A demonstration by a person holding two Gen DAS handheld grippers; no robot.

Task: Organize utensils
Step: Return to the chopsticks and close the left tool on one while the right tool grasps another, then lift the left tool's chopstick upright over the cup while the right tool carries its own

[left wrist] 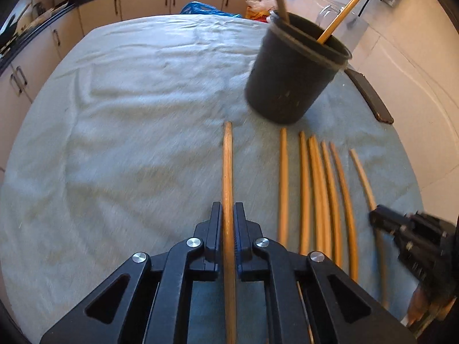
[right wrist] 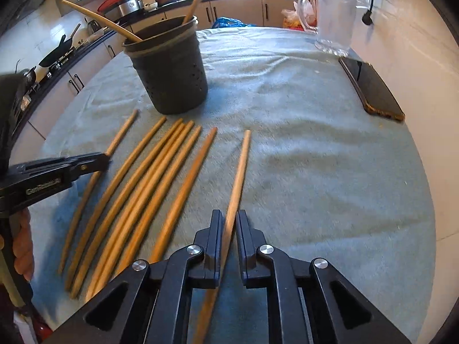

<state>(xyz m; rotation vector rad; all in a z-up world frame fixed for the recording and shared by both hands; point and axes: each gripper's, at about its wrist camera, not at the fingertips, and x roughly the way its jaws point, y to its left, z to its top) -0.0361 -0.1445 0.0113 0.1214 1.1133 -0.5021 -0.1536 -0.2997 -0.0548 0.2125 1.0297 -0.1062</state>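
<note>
On the left, the left hand-held gripper (left wrist: 228, 215) is closed on a wooden chopstick (left wrist: 227, 172), the stick running straight out between its fingers above the towel-covered surface (left wrist: 129, 114). Just beside it to the right, six more chopsticks (left wrist: 318, 189) lie in a loose row, tips toward the dark perforated holder (left wrist: 295, 74), which stands near their far ends and already has two sticks leaning in it. At the right end of the row, the right hand-held gripper (right wrist: 228, 229) has its fingers around the outermost chopstick (right wrist: 239, 172), though a slight gap shows on one side (I cannot tell if the clamp is firm). A phone (right wrist: 373, 89) and a glass pitcher (right wrist: 332, 17) sit farther right, well apart. To do this well, I would lift each stick clear, tip it upright over the holder's mouth, and release only once its end is inside the rim.
</note>
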